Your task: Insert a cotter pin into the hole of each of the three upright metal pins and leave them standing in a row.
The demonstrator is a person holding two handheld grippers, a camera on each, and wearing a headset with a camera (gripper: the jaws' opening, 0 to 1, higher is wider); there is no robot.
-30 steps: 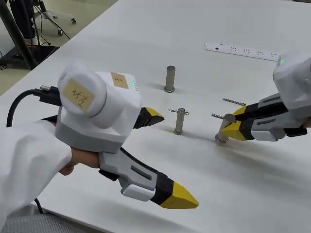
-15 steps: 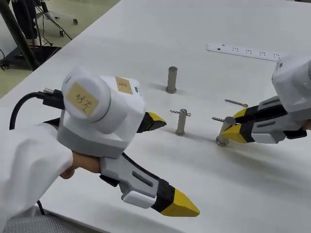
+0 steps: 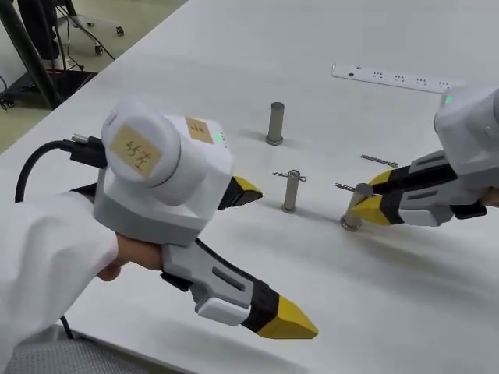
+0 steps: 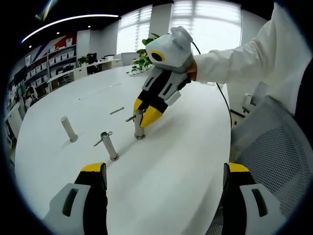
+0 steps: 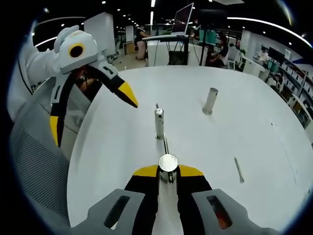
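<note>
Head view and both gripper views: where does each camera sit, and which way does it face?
Head view: on the person's head, looking down over the white table; shows the open left tool, a hand holding it, and the right tool.
Left gripper view: on the left tool, facing the right tool across the table; own jaws at the bottom.
Right gripper view: on the right tool, facing the left tool; own jaws closed on the near pin.
Shared: both gripper views show the middle pin.
</note>
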